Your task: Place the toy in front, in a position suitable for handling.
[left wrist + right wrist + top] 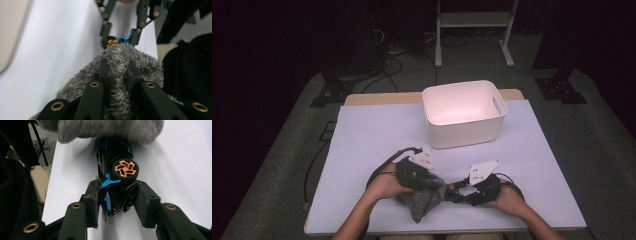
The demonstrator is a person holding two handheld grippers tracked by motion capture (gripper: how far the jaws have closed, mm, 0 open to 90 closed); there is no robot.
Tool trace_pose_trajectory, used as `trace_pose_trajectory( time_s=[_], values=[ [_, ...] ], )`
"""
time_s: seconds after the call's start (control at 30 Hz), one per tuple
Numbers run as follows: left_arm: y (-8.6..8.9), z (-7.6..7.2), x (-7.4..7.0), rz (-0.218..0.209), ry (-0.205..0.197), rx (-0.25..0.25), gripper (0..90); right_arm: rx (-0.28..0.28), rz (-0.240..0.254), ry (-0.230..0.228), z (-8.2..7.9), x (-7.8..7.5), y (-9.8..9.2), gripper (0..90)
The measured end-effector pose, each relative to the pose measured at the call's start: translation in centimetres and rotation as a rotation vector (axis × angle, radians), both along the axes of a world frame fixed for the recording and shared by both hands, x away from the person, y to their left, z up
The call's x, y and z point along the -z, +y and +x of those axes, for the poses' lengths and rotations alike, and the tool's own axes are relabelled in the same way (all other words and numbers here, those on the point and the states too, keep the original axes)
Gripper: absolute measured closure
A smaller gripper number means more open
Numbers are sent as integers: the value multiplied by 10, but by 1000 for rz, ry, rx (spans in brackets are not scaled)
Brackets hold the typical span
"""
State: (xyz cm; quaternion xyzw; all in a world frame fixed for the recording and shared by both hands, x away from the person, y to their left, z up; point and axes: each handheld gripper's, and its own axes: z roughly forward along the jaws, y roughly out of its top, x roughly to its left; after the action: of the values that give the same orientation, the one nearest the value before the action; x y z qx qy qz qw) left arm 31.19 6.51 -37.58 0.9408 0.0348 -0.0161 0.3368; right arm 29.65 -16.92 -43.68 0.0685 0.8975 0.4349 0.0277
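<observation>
A grey fuzzy cloth lies bunched near the table's front edge, and my left gripper is shut on it. In the left gripper view the black jaws pinch a fold of the cloth. Just right of it is a black and blue toy car with orange wheels, held by my right gripper. In the right gripper view the car lies on its side between the pads of the right gripper, nose under the cloth. The right gripper faces the left one.
A white plastic bin stands at the back middle of the white-covered table; its wall is at the left of the left gripper view. Cables and a white metal stand are on the floor beyond.
</observation>
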Motion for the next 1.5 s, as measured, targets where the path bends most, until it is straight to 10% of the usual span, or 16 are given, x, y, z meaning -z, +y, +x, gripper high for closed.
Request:
trace_pose_trajectory(
  time_s=[0.13, 0.3, 0.67, 1.1, 1.5],
  values=[
    [1, 0, 0, -6, 4, 9, 792, -8, -1, 24, -1, 0, -3, 478],
    [1, 1, 1, -13, 12, 14, 794, 10, -8, 5, -2, 3, -8, 573],
    [-40, -4, -1, 16, -24, 88, 793, 12, -7, -6, -5, 4, -3, 576],
    [-32, -1, 2, -17, 0, 68, 793, 7, -18, -6, -2, 3, 13, 561],
    [48, -6, -2, 6, -5, -82, 794, -5, -8, -5, -1, 4, 11, 566]
  ],
)
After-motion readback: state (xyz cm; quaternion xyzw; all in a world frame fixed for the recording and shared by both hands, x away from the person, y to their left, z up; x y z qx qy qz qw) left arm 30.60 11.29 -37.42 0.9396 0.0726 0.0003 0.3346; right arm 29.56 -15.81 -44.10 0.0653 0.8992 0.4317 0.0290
